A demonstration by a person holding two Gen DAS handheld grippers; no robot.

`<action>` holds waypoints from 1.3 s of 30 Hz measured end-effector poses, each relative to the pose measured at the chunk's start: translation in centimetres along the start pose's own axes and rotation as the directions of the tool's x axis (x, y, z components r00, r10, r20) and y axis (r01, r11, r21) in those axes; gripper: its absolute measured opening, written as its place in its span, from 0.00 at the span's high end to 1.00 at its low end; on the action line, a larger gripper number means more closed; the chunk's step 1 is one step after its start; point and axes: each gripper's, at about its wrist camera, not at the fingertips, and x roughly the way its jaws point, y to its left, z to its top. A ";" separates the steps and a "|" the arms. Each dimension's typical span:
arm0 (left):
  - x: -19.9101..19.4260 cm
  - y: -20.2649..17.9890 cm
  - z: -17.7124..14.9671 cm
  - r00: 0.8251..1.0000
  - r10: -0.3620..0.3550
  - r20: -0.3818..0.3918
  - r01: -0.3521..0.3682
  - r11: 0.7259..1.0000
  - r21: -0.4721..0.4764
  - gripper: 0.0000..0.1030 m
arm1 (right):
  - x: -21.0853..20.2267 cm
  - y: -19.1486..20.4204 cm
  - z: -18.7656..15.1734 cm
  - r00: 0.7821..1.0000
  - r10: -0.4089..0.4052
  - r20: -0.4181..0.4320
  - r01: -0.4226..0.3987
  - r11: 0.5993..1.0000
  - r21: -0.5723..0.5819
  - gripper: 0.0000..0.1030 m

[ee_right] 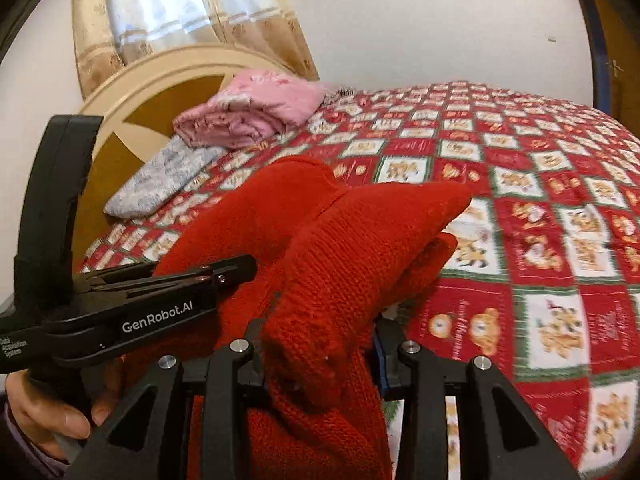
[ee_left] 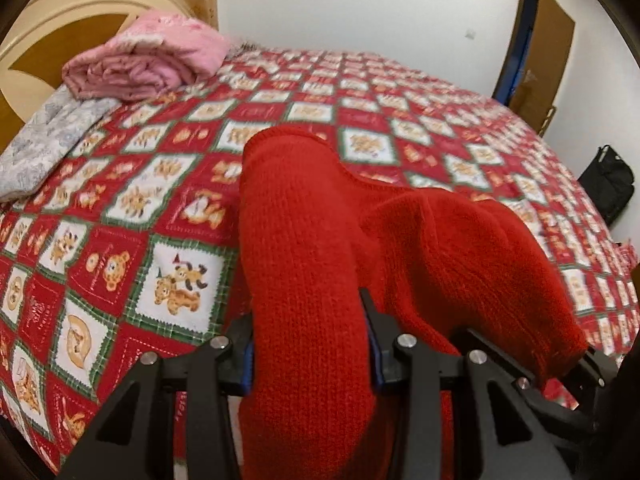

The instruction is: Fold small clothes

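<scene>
Left gripper (ee_left: pixel 310 354) clamped on red knit (ee_left: pixel 304 240), held above quilt (ee_left: pixel 152 208), pink blanket (ee_left: pixel 148 64) far back | right gripper (ee_right: pixel 318 364) clamped on bunched knit (ee_right: pixel 352 248) over quilt (ee_right: pixel 540 240); left gripper (ee_right: pixel 240 268) beside it, hand (ee_right: pixel 48 412) on grip
</scene>
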 end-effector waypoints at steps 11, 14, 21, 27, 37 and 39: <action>1.6 3.1 -1.8 0.998 -0.044 -0.035 0.040 0.993 -0.112 0.23 | 3.4 -3.5 -1.2 0.991 0.068 -0.115 -0.054 0.991 0.120 0.61; 1.2 4.5 -2.3 0.997 -0.060 -0.043 0.053 0.987 -0.153 0.09 | 3.5 -4.2 -1.5 0.987 0.100 -0.122 -0.080 0.984 0.162 0.57; -1.5 5.6 -3.6 0.997 -0.048 -0.053 0.037 0.979 -0.199 0.07 | 2.7 -4.6 -1.5 0.987 0.049 -0.155 -0.020 0.983 0.181 0.32; -4.4 5.3 -4.0 1.000 0.009 0.007 -0.008 0.986 -0.169 0.07 | -4.4 -4.8 -1.6 0.999 -0.027 -0.025 0.030 0.989 0.145 0.32; -4.8 1.5 -6.6 1.000 0.028 0.001 -0.028 0.997 -0.067 0.09 | -7.2 0.2 -5.8 0.997 0.044 -0.060 -0.044 0.999 0.001 0.76; -4.4 1.4 -7.4 0.999 0.044 -0.013 -0.045 0.997 -0.061 0.09 | -5.8 0.2 -7.0 0.993 0.036 -0.109 -0.035 0.999 0.014 0.76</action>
